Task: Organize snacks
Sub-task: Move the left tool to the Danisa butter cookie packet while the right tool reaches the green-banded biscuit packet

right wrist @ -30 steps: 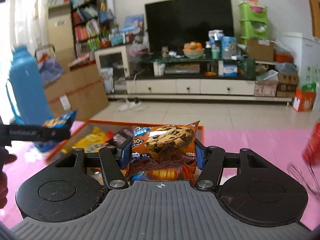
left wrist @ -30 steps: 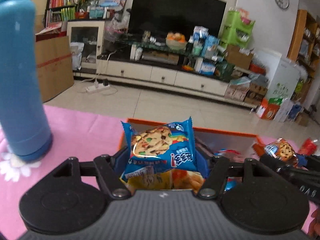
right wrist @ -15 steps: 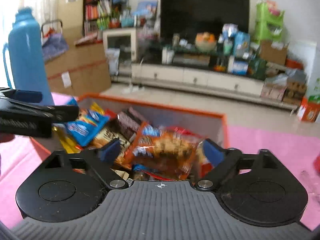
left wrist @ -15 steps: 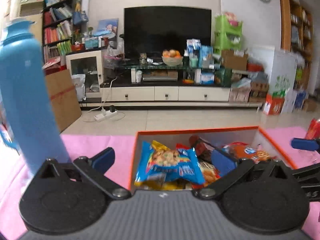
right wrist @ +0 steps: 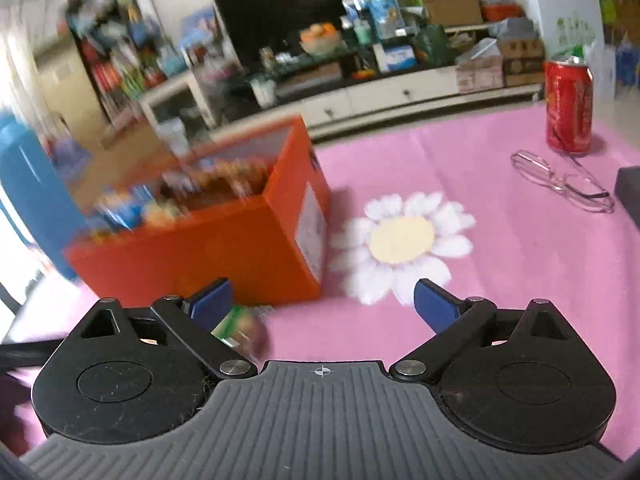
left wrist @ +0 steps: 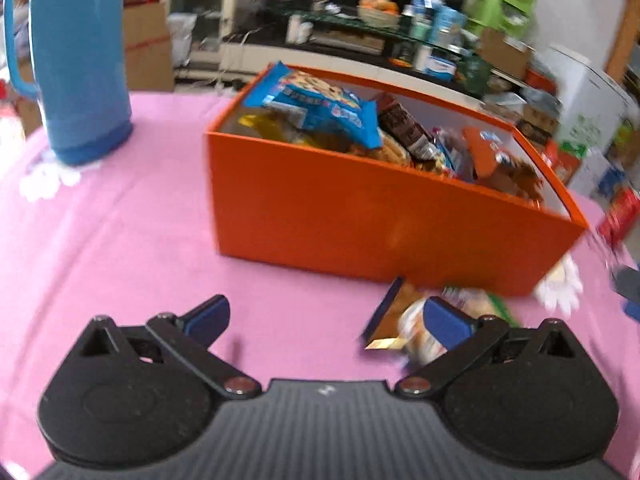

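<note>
- Both grippers are now empty and pulled back from the orange box [left wrist: 360,216] — a second ago each one held a cookie packet over it, and half a second ago the jaws were already spread with the packets dropping in.
- The left gripper [left wrist: 324,316] has its jaws wide apart, nothing between them, and hangs low over the pink bench [left wrist: 120,240] in front of the box.
- The right gripper [right wrist: 322,300] is likewise spread and empty, low over the bench beside the box's end wall, near the printed daisy [right wrist: 402,240].
- The blue cookie packet [left wrist: 316,104] lies on top of the heap at the box's far left corner; the brown cookie packet [left wrist: 508,168] seems to sit toward the right end, though blur makes that uncertain.
- Judged from this, two more snacks are stowed and the next pick-up is at hand: loose snack packets [left wrist: 424,324] lie on the bench just in front of the box, close by the left gripper's right finger — a brown one and a pale one, and a green-edged one further right.
- The box looks heaped nearly to its rim with crinkly foil wrappers, tilted every way.
- A blue flask [left wrist: 80,60], a red can [right wrist: 568,104] and a pair of glasses [right wrist: 564,180] stand apart on the bench.
</note>
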Demonstrator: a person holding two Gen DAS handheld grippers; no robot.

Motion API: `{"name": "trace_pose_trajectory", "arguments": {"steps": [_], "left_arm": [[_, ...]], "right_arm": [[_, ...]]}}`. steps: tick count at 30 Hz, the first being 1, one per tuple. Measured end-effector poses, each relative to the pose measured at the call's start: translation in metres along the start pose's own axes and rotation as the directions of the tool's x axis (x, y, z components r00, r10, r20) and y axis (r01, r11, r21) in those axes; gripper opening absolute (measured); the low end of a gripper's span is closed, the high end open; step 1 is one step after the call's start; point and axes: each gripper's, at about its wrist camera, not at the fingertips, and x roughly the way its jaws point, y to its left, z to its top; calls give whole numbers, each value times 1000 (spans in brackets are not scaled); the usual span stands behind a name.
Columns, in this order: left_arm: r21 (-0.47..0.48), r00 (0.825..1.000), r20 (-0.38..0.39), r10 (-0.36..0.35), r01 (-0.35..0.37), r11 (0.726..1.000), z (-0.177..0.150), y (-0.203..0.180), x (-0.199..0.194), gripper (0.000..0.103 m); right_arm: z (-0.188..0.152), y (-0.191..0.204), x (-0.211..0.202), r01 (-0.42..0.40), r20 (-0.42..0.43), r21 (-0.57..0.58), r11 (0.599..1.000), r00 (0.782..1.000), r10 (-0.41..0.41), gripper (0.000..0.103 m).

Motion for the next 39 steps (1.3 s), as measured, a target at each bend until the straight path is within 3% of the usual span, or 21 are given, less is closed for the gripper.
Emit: {"name": "trace_pose_trajectory", "arguments": {"steps": [4,7,9,13,17,20,24,27,28,30,34,37,39], "left_arm": [[59,995,-26,95,-94,994,-1,-37,23,102],[159,980,-9,200,-196,968,-8,-56,35,102],[196,976,26,215,-216,956,-12,-59,35,102],[255,981,27,191,-191,948,-20,-51,24,102],[188,988,-20,152,-146,971,-33,-14,5,102],[172,981,-42,187,-177,969,-46,9,-4,102],[105,989,-46,140,-134,985,-53,35,-21,100],[152,999,-1,39,-39,988,-53,29,-39,102],[200,1000,7,-17,15,980,-53,22,-43,102],[331,993,-14,-117,115,937,-54,7,-45,102],[515,989,-59,-135,146,845,-53,-16,-29,102],[531,983,-101,-153,183,827,-49,-21,-14,102],[537,986,-86,-140,165,828,-52,-25,-10,102]], "right_arm": [[12,-1,-16,-9,76,22,1000,997,7,98],[16,-2,-13,-29,76,56,998,997,24,98],[15,-3,-11,-46,63,67,997,997,42,98],[13,0,-11,-34,51,48,998,998,31,98],[9,1,-8,-17,22,53,998,1000,16,98],[4,9,0,-14,-10,18,1000,1000,14,98],[-8,25,17,-28,-81,-46,999,996,24,98],[-13,32,26,-39,-114,-59,997,993,33,98],[-14,34,28,-44,-120,-55,998,992,37,98],[-14,34,30,-49,-124,-47,998,991,43,98],[-17,35,32,-45,-135,-67,997,990,35,98],[-21,44,37,-43,-147,-114,993,989,26,98],[-24,52,46,-38,-159,-147,988,987,14,97]]}}
